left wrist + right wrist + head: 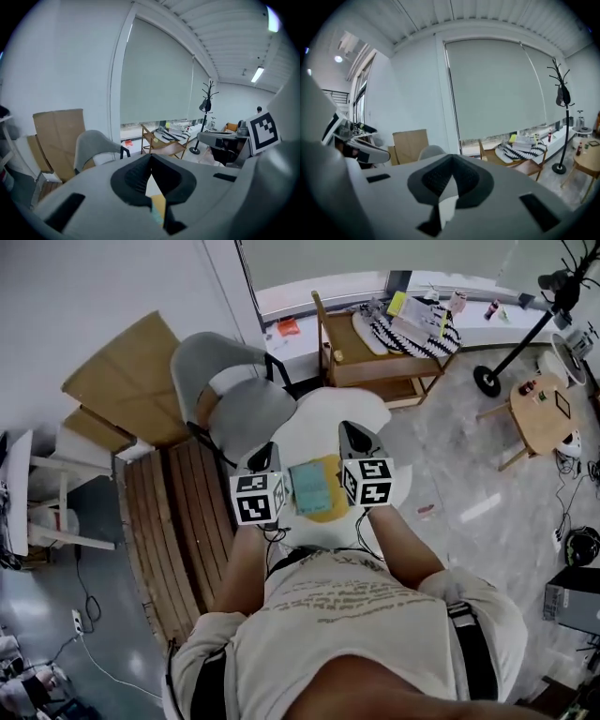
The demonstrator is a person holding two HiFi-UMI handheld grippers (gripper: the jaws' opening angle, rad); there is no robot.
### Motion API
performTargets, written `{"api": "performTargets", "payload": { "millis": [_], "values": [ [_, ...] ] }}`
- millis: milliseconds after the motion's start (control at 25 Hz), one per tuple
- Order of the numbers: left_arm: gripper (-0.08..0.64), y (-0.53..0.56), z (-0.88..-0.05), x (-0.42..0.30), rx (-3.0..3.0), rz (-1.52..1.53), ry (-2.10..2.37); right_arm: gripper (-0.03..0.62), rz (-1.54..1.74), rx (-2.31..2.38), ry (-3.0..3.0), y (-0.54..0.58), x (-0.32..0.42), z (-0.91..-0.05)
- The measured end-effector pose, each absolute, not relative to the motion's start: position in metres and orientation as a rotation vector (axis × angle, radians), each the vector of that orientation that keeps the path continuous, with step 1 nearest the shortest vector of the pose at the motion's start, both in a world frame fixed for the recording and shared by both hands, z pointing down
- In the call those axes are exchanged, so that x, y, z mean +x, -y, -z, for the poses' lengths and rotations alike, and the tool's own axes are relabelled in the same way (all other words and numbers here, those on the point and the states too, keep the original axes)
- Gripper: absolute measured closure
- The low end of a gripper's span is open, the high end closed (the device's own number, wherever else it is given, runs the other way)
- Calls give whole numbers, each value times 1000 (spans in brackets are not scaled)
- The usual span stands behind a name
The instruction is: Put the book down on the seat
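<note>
Head view: teal book (309,486) lies flat on a yellow pad (328,514) on the white round seat (314,423), free of both tongs. L gripper (265,458) & R gripper (354,440) flank it, w/ a grey chair (234,395) just beyond. L gripper view: jaws tip to tip, nothing pinched; only a sliver of book & pad shows thru the gap under them. R gripper view: jaws likewise together, empty; no book there, but it shows the coat stand (562,93) & a striped cloth (522,150).
</note>
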State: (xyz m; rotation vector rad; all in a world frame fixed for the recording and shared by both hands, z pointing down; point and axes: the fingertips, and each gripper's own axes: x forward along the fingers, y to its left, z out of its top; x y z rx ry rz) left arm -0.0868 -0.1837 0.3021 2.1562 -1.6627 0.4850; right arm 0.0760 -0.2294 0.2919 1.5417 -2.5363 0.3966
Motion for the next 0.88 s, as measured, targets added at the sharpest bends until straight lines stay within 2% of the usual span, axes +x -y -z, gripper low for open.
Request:
{"api": "performTargets", "payload": {
  "millis": [360, 880],
  "values": [
    [540, 200, -218, -79, 2256, -342, 1768, 566, -258, 1574, 2769, 247, 74, -182],
    [540, 224, -170, -90, 2298, -270, 1900, 566, -193, 1587, 2809, 267, 71, -153]
  ]
}}
